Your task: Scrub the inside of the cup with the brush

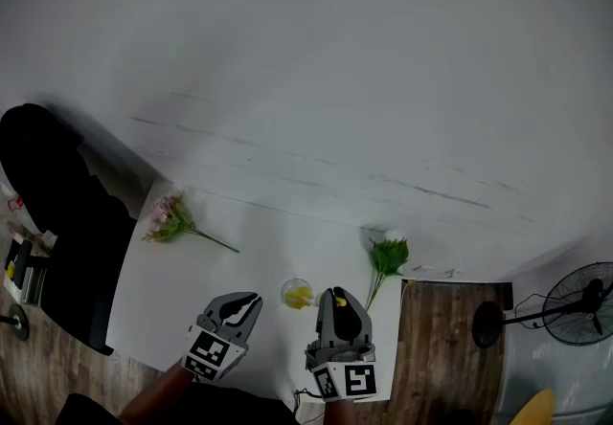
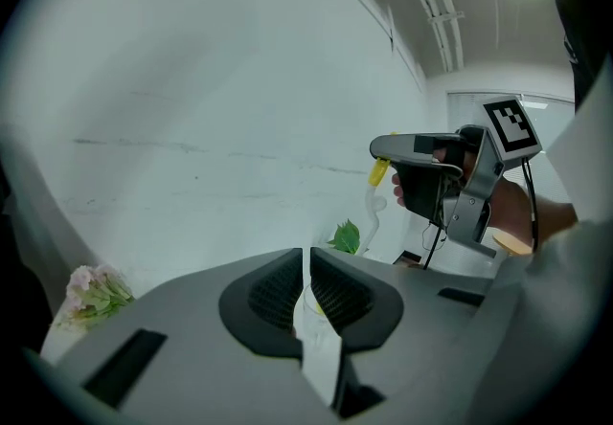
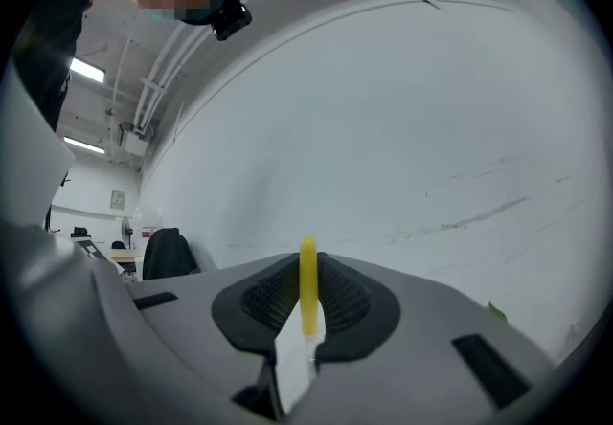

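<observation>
The white table point(image 1: 192, 270) carried a clear cup point(image 1: 298, 295) near its front edge. Just left of the cup was the left gripper point(image 1: 251, 301), its jaws drawn almost together. The cup showed in the narrow slit between them, but whether the pads nipped its wall was not clear. Just right of the cup, the right gripper point(image 3: 307, 265) pinched the yellow handle of the brush point(image 3: 307, 294). In my judgement, the cup should first be held steady, then the brush lowered straight into it. Inside the cup lay something yellow; what it was, I could not tell.
</observation>
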`<state>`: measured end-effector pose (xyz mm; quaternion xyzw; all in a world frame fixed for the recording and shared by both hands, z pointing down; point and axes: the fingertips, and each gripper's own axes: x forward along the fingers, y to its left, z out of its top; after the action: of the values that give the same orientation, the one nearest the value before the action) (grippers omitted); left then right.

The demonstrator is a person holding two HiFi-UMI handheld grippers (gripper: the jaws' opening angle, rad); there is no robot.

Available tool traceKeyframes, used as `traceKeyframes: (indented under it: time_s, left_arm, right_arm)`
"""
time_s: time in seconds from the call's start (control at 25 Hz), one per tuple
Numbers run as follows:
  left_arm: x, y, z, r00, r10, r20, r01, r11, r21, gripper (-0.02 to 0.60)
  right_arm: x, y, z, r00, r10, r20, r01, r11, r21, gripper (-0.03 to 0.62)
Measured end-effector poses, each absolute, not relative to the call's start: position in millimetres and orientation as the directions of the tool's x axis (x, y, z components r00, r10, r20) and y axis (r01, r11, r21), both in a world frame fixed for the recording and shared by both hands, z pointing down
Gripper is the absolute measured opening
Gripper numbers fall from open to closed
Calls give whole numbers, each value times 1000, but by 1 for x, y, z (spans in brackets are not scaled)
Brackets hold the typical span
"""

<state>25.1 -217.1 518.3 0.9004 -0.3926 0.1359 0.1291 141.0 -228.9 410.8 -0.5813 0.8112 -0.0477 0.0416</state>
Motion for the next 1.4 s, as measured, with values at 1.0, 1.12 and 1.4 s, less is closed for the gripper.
traceKeyframes:
  time_s: [1.0, 1.12, 1.4]
  left_arm:
    - [47, -243, 588, 673, -596, 438, -714, -678, 176, 43]
    - [48, -244, 590, 675, -592, 440, -712, -680, 177, 43]
    - [50, -249, 590, 674, -597, 435, -713, -679, 174, 43]
  right_arm:
    - [135, -259, 494, -339, -932, 128, -920, 300, -252, 63]
    - [133, -263, 488, -332, -937, 109, -920, 295, -259, 63]
    - [143, -262, 495, -324, -936, 140, -927, 284, -244, 63]
